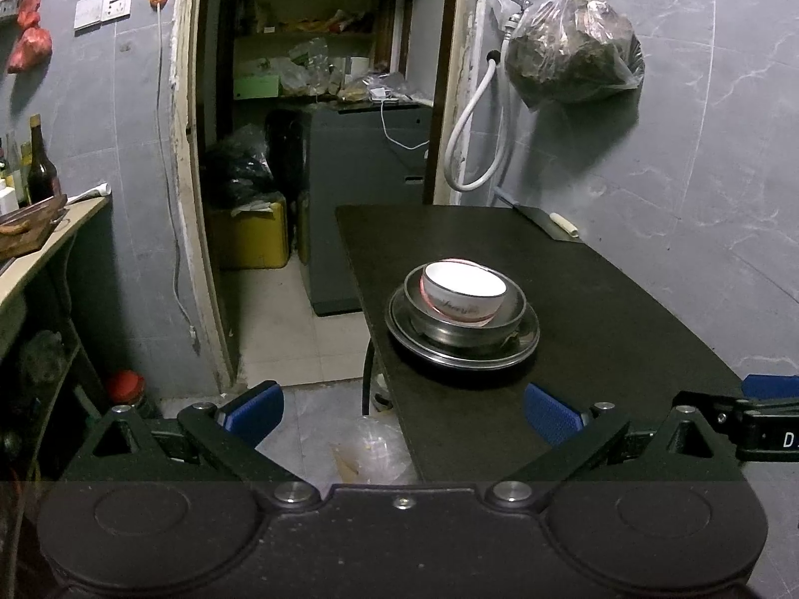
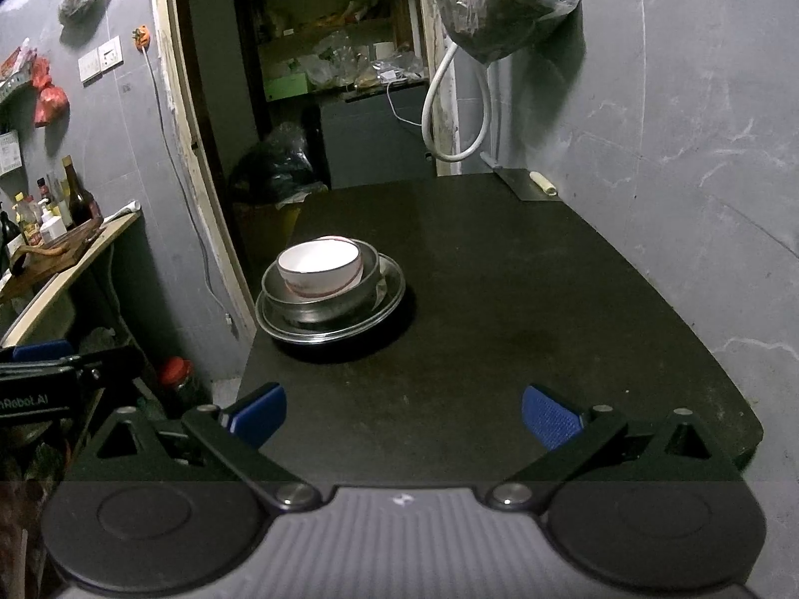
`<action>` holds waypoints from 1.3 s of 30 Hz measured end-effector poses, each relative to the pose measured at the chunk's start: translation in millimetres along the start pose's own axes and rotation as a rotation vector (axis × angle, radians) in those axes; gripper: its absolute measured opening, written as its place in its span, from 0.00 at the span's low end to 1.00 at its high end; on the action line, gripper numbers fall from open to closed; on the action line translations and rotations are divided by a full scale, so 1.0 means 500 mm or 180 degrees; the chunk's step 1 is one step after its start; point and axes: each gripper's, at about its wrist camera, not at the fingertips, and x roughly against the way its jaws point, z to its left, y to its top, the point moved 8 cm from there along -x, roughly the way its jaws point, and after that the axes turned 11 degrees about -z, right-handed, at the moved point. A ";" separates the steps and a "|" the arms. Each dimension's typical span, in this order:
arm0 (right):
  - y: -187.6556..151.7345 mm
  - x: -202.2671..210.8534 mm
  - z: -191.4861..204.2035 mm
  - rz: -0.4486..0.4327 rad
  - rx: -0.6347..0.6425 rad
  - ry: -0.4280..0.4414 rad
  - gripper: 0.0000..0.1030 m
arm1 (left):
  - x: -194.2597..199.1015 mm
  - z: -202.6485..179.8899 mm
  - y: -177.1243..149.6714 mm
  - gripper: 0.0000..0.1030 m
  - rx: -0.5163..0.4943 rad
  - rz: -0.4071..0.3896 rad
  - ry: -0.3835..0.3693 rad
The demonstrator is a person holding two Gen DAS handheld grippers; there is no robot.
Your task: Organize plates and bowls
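Observation:
A white ceramic bowl [image 1: 464, 294] sits tilted inside a steel bowl [image 1: 514, 307], which sits on a steel plate [image 1: 399, 322] on the black table [image 1: 624, 309]. The same stack shows in the right wrist view: white bowl [image 2: 319, 264], steel bowl [image 2: 272, 287], steel plate [image 2: 392, 289]. My left gripper [image 1: 402, 414] is open and empty, at the table's near left edge, short of the stack. My right gripper [image 2: 403, 414] is open and empty over the table's near edge, with the stack ahead to its left.
A dark flat piece with a small white roll [image 2: 542, 182] lies at the table's far right corner. A filled plastic bag [image 1: 574, 50] and a white hose [image 1: 472, 135] hang on the wall behind. A side shelf with bottles [image 2: 75, 199] stands left. A red-lidded jar [image 2: 175, 374] is on the floor.

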 end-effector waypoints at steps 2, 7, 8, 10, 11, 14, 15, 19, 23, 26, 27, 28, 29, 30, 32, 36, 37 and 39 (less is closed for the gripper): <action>0.000 0.000 0.000 0.0009 0.0000 -0.0003 1.00 | -0.002 0.001 -0.001 0.99 0.0002 0.0013 0.0002; -0.002 -0.002 0.003 0.0029 0.0008 0.0010 1.00 | -0.004 0.001 -0.004 0.99 0.0010 0.0028 -0.0002; -0.002 -0.003 0.003 0.0030 0.0010 0.0015 1.00 | -0.004 0.001 -0.004 0.99 0.0008 0.0030 -0.0007; -0.002 -0.005 0.003 0.0034 0.0009 0.0028 1.00 | -0.006 0.000 -0.005 0.99 0.0003 0.0033 -0.0013; -0.001 -0.005 0.003 0.0034 0.0008 0.0031 1.00 | -0.006 -0.001 -0.005 0.99 0.0002 0.0030 -0.0012; -0.002 -0.007 0.000 0.0032 -0.0003 0.0036 1.00 | -0.006 -0.001 -0.005 0.99 0.0001 0.0036 -0.0011; -0.002 -0.007 0.000 0.0035 -0.0002 0.0034 1.00 | -0.005 -0.001 -0.005 0.99 0.0002 0.0035 -0.0010; -0.002 -0.008 -0.002 0.0037 -0.0004 0.0032 1.00 | -0.007 0.000 -0.006 0.99 0.0008 0.0035 0.0002; -0.003 -0.009 -0.002 0.0062 0.0010 0.0022 1.00 | -0.012 0.000 -0.009 0.99 0.0005 0.0056 0.0011; -0.003 -0.009 -0.002 0.0065 0.0015 0.0033 1.00 | -0.014 -0.001 -0.009 0.99 0.0007 0.0058 0.0006; -0.003 -0.010 -0.004 0.0066 0.0014 0.0031 1.00 | -0.014 0.000 -0.010 0.99 0.0006 0.0058 0.0008; -0.003 -0.010 -0.004 0.0063 0.0013 0.0030 1.00 | -0.014 0.000 -0.009 0.99 0.0007 0.0055 0.0006; -0.003 -0.010 -0.005 0.0059 0.0010 0.0028 1.00 | -0.014 0.000 -0.009 0.99 0.0009 0.0054 0.0004; -0.003 -0.010 -0.005 0.0058 0.0006 0.0027 1.00 | -0.014 0.000 -0.009 0.99 0.0009 0.0053 0.0004; -0.004 -0.012 -0.006 0.0061 0.0004 0.0026 1.00 | -0.014 0.001 -0.009 0.99 0.0010 0.0050 0.0009; -0.004 -0.013 -0.008 0.0061 0.0000 0.0033 1.00 | -0.015 0.003 -0.009 0.99 0.0012 0.0051 0.0010; -0.004 -0.014 -0.008 0.0063 -0.0006 0.0043 1.00 | -0.015 0.003 -0.009 0.99 0.0008 0.0050 0.0012; -0.003 -0.014 -0.008 0.0060 -0.0021 0.0072 1.00 | -0.015 0.003 -0.009 0.99 0.0009 0.0048 0.0014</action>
